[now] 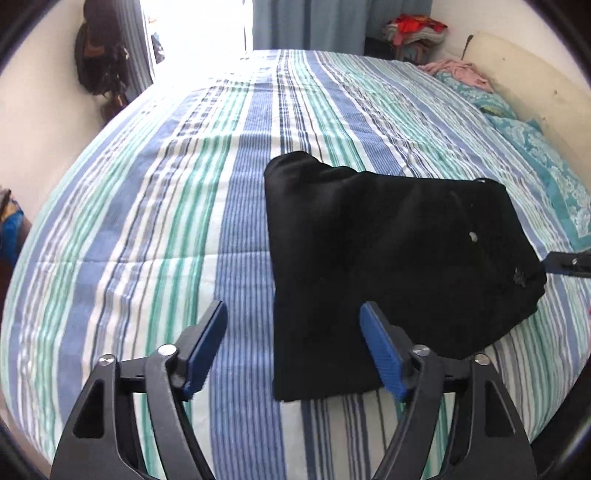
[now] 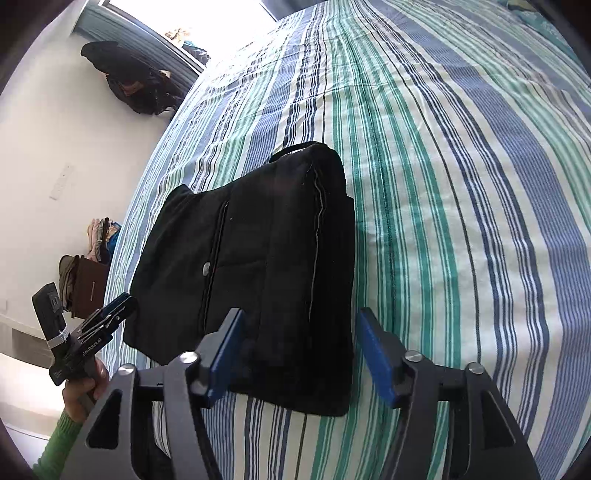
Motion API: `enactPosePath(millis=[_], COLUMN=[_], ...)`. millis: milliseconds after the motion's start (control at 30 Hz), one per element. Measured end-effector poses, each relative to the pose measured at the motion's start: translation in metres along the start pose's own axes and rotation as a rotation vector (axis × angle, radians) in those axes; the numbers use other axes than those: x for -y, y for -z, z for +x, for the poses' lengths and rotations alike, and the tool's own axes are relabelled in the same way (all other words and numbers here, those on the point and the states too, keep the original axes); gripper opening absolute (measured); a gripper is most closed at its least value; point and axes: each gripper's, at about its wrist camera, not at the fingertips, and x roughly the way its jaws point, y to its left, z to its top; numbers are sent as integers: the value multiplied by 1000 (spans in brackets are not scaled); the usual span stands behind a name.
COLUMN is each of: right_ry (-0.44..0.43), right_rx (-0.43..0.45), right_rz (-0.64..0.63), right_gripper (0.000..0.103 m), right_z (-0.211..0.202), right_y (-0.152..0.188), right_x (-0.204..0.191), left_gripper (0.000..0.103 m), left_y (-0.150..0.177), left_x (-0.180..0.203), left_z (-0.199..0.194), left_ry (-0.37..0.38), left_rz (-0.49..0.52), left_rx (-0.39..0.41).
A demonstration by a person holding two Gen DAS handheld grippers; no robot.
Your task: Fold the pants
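Black pants (image 1: 388, 266) lie folded into a compact rectangle on the striped bedspread (image 1: 166, 221). My left gripper (image 1: 293, 314) is open and empty, hovering above the near left edge of the pants. In the right wrist view the folded pants (image 2: 258, 266) lie straight ahead, and my right gripper (image 2: 297, 319) is open and empty just above their near end. The left gripper (image 2: 110, 317) also shows at the left of that view, beside the pants' corner. The right gripper's tip (image 1: 565, 262) shows at the right edge of the left wrist view.
Teal patterned pillows (image 1: 535, 155) and a pink cloth (image 1: 458, 70) lie at the bed's far right by the headboard. A clothes pile (image 1: 413, 33) stands behind. Dark bags (image 2: 136, 85) hang on the white wall. Striped bedspread (image 2: 461, 221) stretches right of the pants.
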Motion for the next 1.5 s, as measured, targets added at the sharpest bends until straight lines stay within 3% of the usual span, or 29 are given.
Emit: enactPosePath(millis=[33, 67, 200, 367, 467, 633, 800, 1033, 1500], right_ry=[13, 25, 138, 358, 373, 413, 420, 426, 457], right_rx=[17, 38, 92, 294, 297, 315, 319, 326, 310], right_rz=[-27, -54, -112, -160, -154, -183, -224, -245, -252], right_gripper=[100, 103, 103, 103, 103, 103, 103, 103, 103], right_z=[-12, -24, -66, -120, -131, -144, -149, -153, -148], right_y=[10, 22, 71, 138, 172, 218, 230, 232, 232], right_x=[-4, -10, -33, -80, -104, -138, -156, -177, -180], left_gripper=[96, 98, 99, 99, 99, 99, 99, 99, 99], left_y=[10, 21, 51, 69, 85, 101, 99, 101, 102], left_x=[1, 3, 17, 33, 37, 48, 50, 50, 52], left_z=[-18, -33, -84, -132, -157, -178, -197, -201, -204], left_ry=[-30, -50, -134, -161, -113, -145, -150, -143, -116], left_rz=[31, 59, 89, -16, -70, -74, -82, -76, -66], left_rx=[31, 57, 103, 67, 37, -34, 11, 3, 8])
